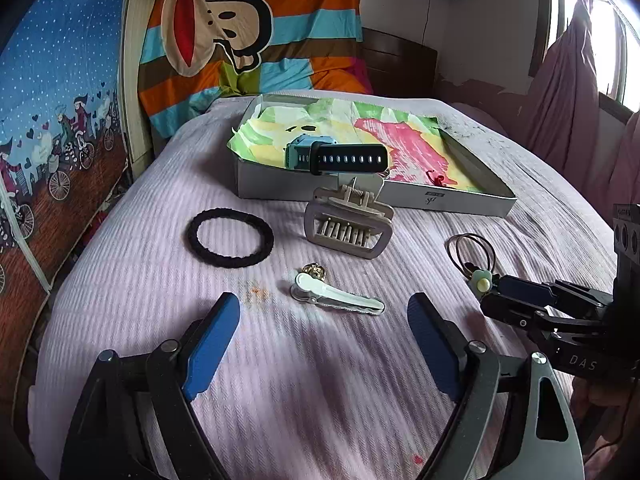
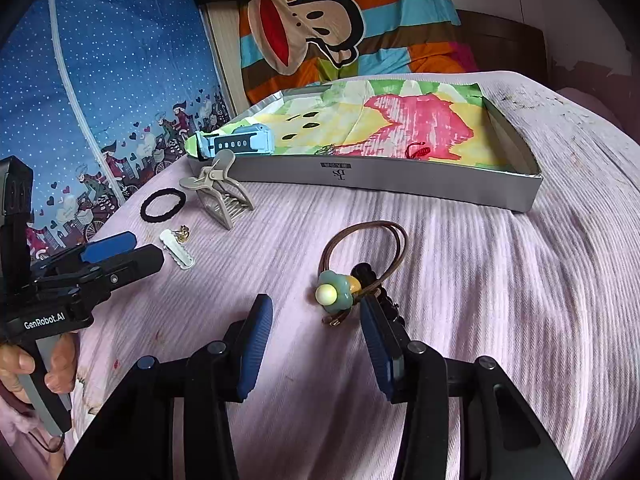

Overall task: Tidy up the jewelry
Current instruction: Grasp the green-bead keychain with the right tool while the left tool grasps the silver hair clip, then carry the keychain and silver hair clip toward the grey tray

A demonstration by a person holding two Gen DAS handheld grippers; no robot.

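White hair clip lies flat on the lilac bedspread, just ahead of the left gripper and between its finger lines; long axis runs left-far to right-near, skewed to the blue pads, so a wrist roll looks needed before pinching. Left jaws spread, nothing between the pads. A small gold stud sits touching or just beside the clip's far-left end, risk of dragging it along. Right gripper is on the other piece: flower hair tie, its brown loop trailing away far-right. Flower sits at the finger tips, nearer the right pad, jaws partly spread; can't tell if the right pad touches the cord, no pinch visible. So left hand is nearer the clip, right nearer the tie. Beyond: beige claw clip and black scrunchie, then the grey tray with blue watch at its near-left corner. Open bedspread between grippers and tray; its near wall needs clearing.
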